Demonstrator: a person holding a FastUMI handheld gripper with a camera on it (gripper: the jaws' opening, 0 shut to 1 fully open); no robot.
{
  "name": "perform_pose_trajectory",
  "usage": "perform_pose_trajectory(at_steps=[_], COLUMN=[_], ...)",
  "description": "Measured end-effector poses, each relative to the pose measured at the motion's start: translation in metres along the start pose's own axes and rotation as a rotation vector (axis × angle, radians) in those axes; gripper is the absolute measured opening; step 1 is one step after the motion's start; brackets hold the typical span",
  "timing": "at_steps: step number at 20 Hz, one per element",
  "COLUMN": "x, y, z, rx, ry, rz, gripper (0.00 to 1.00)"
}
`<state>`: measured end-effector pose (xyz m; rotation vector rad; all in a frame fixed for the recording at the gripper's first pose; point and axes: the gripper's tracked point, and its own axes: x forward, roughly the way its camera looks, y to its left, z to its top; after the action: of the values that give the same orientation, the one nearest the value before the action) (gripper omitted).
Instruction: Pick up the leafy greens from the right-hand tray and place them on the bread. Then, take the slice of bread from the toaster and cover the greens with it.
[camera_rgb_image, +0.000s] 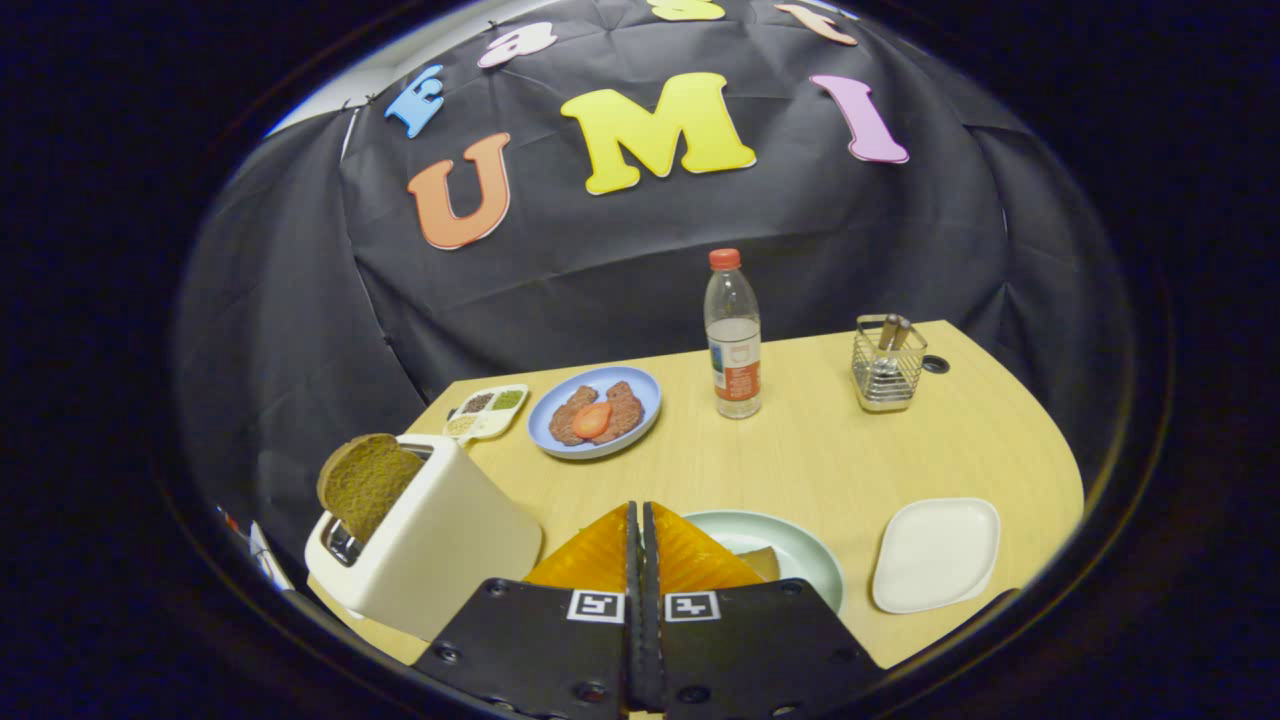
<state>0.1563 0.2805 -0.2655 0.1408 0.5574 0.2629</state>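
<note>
A pale wooden table (820, 450) with a rounded far edge stands inside a booth hung with creased black cloth (300, 330). At the back of the table, a clear plastic water bottle (733, 335) with a red cap stands upright, part full, and to its right a wire-mesh holder (887, 364) carries what look like utensil handles. To the bottle's left sits a blue plate (597, 412) holding two brown patties with a red tomato slice laid on them; just beside that plate, further left, a small divided tray (486, 412) shows dark, green and pale contents in separate compartments. Nearer the camera, a cream toaster (425, 545) stands to the left of the fingers, a brown slice of bread (367, 482) rising tilted from its slot. Just beyond the fingers lies a pale green plate (795, 545) with a tan piece of bread (762, 562) showing at its near side, mostly hidden behind the fingers. To the right of that plate rests a white square tray (937, 553), well apart from the toaster; its surface appears bare, and the leafy greens cannot be made out on it. The gripper (641, 520) hangs low above the near table edge, its two fingers pressed together with nothing between them.
</note>
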Motion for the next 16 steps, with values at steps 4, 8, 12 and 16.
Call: perform_pose_trajectory(at_steps=[4,8,12,16], x=[0.002,0.005,-0.001,-0.024], y=[-0.028,-0.054,-0.068,-0.075], z=[-0.004,-0.012,-0.01,0.012], rx=[-0.003,-0.015,-0.028,-0.078], ry=[0.0,0.015,0.008,-0.052], rz=[-0.037,-0.083,-0.1,-0.118], gripper=[0.0,0.1,0.21,0.58])
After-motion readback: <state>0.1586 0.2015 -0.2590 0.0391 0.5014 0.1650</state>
